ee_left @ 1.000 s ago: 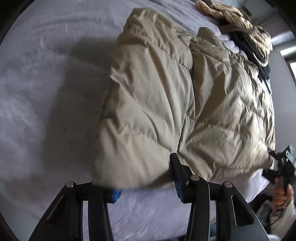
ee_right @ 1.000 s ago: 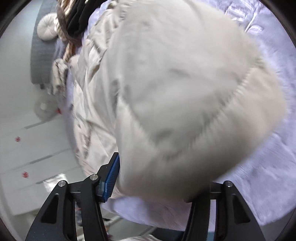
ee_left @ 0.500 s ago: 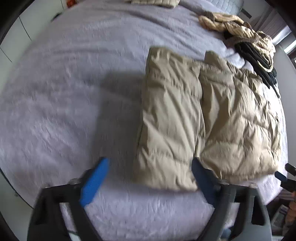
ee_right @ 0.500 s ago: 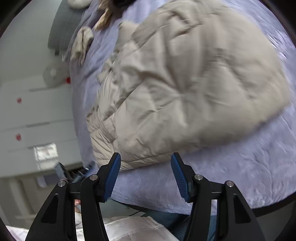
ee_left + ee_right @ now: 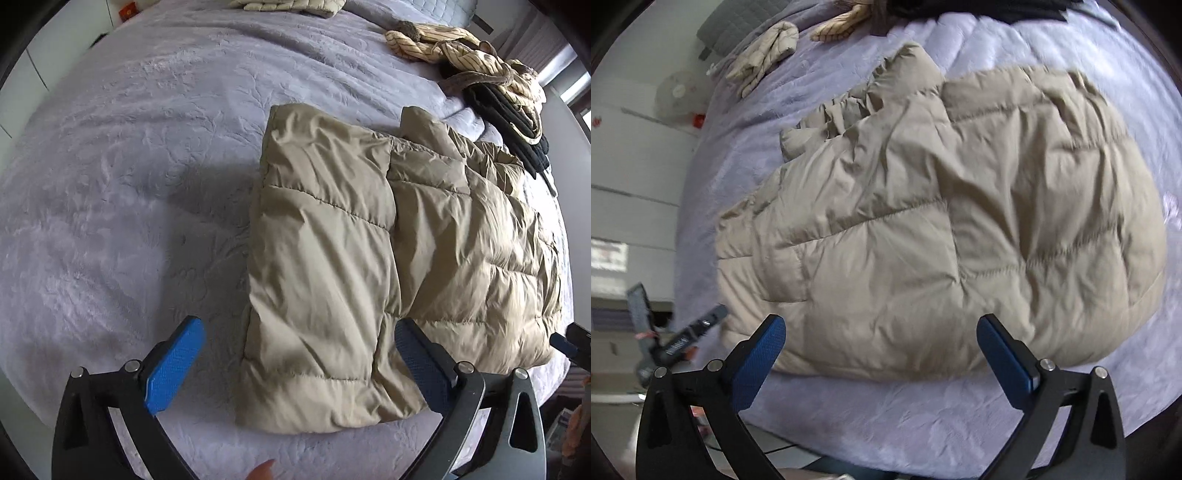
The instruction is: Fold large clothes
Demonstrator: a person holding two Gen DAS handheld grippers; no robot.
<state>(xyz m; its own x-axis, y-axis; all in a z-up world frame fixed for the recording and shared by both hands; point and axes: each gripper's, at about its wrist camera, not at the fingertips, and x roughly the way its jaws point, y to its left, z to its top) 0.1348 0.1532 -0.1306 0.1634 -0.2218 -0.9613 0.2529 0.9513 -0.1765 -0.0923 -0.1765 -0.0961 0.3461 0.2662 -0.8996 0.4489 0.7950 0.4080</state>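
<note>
- Bed surface, a lilac-grey quilted bedspread (image 5: 155, 177) with a faint embossed leaf pattern: it fills most of both wrist views and bears every garment listed.
- Beige quilted puffer jacket (image 5: 388, 258), padded and glossy: it lies folded on the bedspread near the bed's near edge, one panel laid over the other with a seam line down the middle; it also shows in the right wrist view (image 5: 942, 221), where a collar end sticks out at its far side.
- Left gripper (image 5: 295, 365), black frame with blue ribbed pads: its jaws are opening, stand wide apart, and hang above the jacket's near edge without pressing on the fabric.
- Right gripper (image 5: 881, 365), same build: its jaws are opening, spread wide over the jacket's near hem, with nothing clamped.
- Cream striped garment (image 5: 461, 48), crumpled, at the far corner of the bed.
- Black garment (image 5: 509, 122), bunched just beside the striped one.
- Pale quilted garment (image 5: 768, 51), small and folded, near the far bed edge.
</note>
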